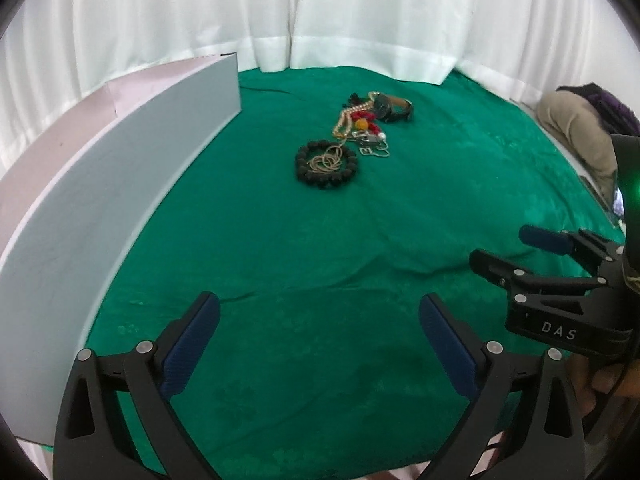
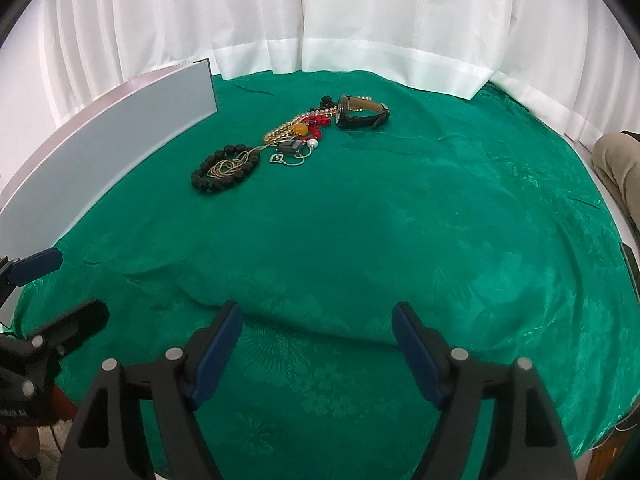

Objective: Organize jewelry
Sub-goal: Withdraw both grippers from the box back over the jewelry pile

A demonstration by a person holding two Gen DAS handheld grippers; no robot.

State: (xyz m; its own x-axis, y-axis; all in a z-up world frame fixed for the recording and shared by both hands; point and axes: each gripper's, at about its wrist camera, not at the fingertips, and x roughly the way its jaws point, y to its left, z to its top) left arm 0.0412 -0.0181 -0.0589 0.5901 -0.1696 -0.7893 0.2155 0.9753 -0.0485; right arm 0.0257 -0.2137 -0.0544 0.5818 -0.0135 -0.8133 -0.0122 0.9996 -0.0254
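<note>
Lying well beyond both tongs [image 1: 319, 312] [image 2: 317, 322], jewelry pile [image 1: 360, 128]

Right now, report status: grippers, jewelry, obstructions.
Left gripper open, empty. Right gripper open, empty. Jewelry pile untouched on green cloth, black bead bracelet nearest. Path clear; grey box off left.

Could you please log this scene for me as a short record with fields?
surface: green cloth
jewelry pile: black bead bracelet, thin chain, gold bead necklace, red beads, wristwatch
box: grey box, at left edge
left gripper: open, empty
right gripper: open, empty
jewelry touched: none
</note>
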